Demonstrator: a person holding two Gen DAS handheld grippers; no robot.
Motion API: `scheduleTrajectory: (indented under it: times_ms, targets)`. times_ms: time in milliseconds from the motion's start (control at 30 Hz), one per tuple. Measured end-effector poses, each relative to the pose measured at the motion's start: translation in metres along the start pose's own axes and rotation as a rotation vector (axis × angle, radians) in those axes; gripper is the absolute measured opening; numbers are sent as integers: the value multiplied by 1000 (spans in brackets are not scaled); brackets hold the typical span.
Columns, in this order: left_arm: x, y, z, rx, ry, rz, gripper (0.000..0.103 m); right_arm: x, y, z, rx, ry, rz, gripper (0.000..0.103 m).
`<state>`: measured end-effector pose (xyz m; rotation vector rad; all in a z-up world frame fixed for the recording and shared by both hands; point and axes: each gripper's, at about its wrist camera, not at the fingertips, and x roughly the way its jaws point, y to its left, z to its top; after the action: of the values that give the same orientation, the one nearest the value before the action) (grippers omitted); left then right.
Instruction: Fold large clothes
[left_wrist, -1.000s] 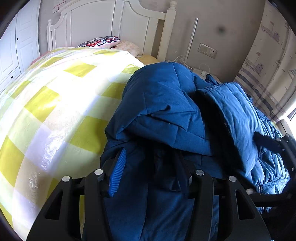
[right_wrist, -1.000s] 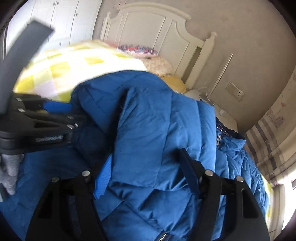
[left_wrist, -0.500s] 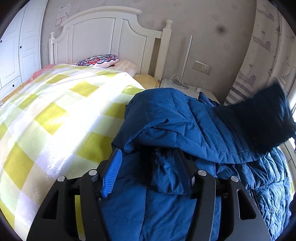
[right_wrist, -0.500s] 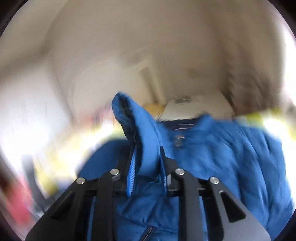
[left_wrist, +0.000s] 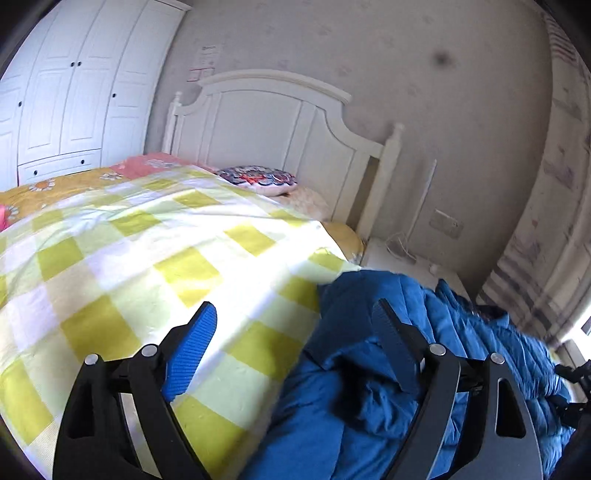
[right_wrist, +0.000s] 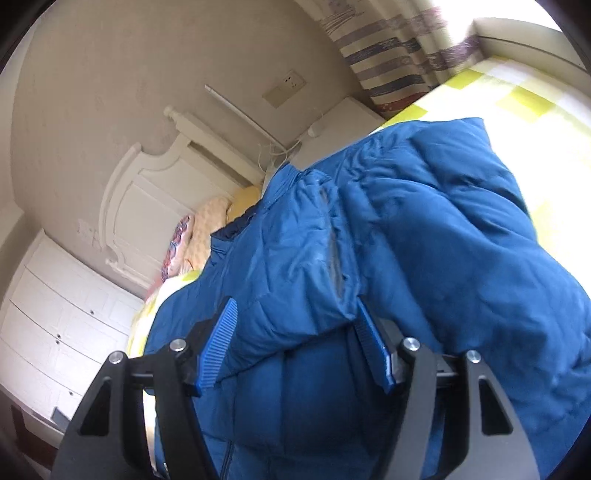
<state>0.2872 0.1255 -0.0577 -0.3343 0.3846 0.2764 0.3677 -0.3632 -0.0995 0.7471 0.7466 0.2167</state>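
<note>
A large blue puffer jacket (left_wrist: 424, 354) lies on the bed's yellow-and-white checked cover (left_wrist: 147, 258). In the left wrist view it fills the lower right. My left gripper (left_wrist: 295, 325) is open and empty, held over the jacket's left edge and the cover. In the right wrist view the jacket (right_wrist: 424, 266) fills the middle, with a folded flap lying across it. My right gripper (right_wrist: 295, 328) is open, its jaws on either side of the flap's edge without pinching it.
A white headboard (left_wrist: 280, 122) and pillows (left_wrist: 258, 179) are at the far end of the bed. A white wardrobe (left_wrist: 74, 85) stands to the left. A white nightstand (left_wrist: 406, 258) with cables and a striped curtain (left_wrist: 535, 266) are at the right.
My right gripper closed on a jacket flap, swung it over, and has now opened and let it go. My left gripper lifted and shifted left, off the jacket's middle.
</note>
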Motion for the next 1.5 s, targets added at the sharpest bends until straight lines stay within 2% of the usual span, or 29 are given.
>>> scheduleTrajectory:
  times_ms: [33, 67, 100, 167, 267, 367, 467, 633, 967, 1033, 1067, 1100, 1133, 1200, 1267, 1300, 1400, 1500]
  targets:
    - [1, 0, 0, 1, -1, 3, 80, 7, 3, 3, -10, 8, -21, 56]
    - [2, 0, 1, 3, 2, 8, 81, 12, 3, 3, -4, 18, -22, 47]
    - [3, 0, 1, 4, 5, 13, 82, 12, 4, -1, 5, 22, -10, 31]
    - [3, 2, 1, -5, 4, 22, 83, 5, 11, -5, -14, -15, 17, 21]
    - [-1, 12, 3, -51, -12, 35, 88, -33, 35, -18, -97, -129, 77, 18]
    - [1, 17, 3, -80, 1, 34, 88, -75, 38, -27, -97, -211, 124, 18]
    - [4, 14, 1, -74, 12, 31, 88, -91, 19, -28, -74, -208, 92, 18]
    - [6, 11, -1, -58, 25, 33, 88, -71, -23, -39, 12, -138, 24, 18]
    - [10, 14, -2, -71, 39, 38, 89, -71, -24, -46, 1, -133, -43, 18]
    - [12, 14, -3, -70, 46, 37, 89, -71, -18, -48, -30, -114, -73, 20]
    - [12, 14, -3, -70, 48, 37, 89, -72, -17, -46, -27, -101, -78, 29]
    - [12, 14, -3, -72, 48, 37, 89, -78, -18, -47, -12, -115, -85, 36]
    - [12, 14, -3, -73, 44, 37, 89, -95, -16, -45, -1, -192, -138, 39]
    - [13, 13, -3, -69, 42, 37, 89, -115, -4, -42, -55, -297, -213, 43]
    - [14, 11, -4, -56, 48, 36, 89, -116, 24, -34, -199, -317, -270, 43]
    - [15, 9, -4, -48, 51, 37, 89, -108, 43, -31, -303, -302, -314, 43]
    - [13, 9, -5, -45, 48, 38, 89, -77, 69, -32, -483, -242, -361, 42]
    - [13, 10, -5, -47, 56, 41, 89, -22, 58, -37, -538, -59, -455, 42]
